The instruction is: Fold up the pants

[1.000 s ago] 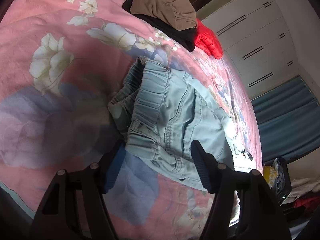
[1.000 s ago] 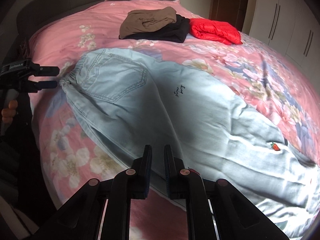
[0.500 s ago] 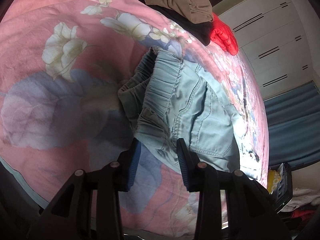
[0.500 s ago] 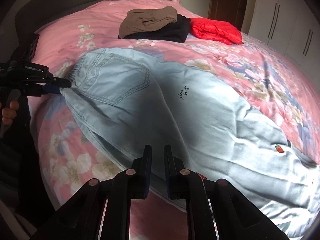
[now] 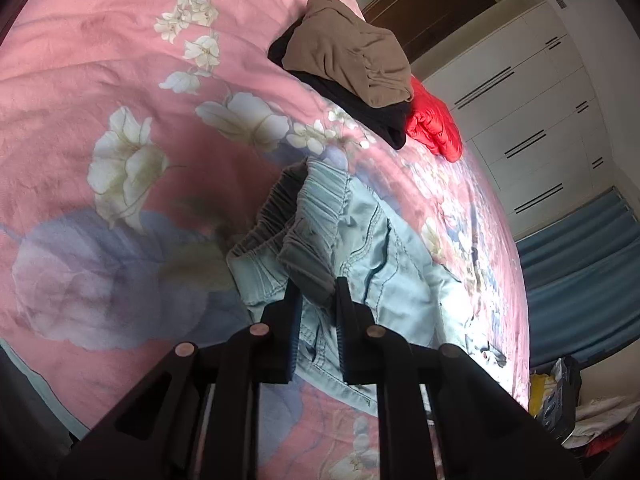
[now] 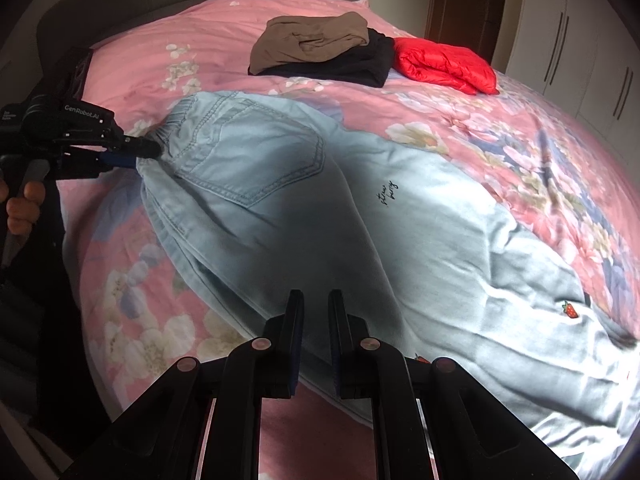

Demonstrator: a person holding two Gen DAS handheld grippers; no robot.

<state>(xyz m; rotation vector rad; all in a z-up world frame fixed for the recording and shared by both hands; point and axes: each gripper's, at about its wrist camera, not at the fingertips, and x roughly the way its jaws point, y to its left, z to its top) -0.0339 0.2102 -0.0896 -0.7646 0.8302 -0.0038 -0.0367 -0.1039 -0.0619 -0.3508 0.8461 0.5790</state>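
**Waistband gripped; no fold made yet**

The light-blue denim pants (image 6: 304,208) are spread flat ahead of both grippers. The left gripper (image 5: 316,296), jaws just closed, is clamped on the elastic waistband (image 5: 316,216). The right gripper (image 6: 314,308) is pinched on the near edge. All folds remain.

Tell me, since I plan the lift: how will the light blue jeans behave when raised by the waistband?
Likely floppy: the light blue jeans lie creased on the floral duvet, so the legs should sag and drag. The elastic waistband bunches in the left tongs, so it may stretch. Denim looks matte, probably not slippery.
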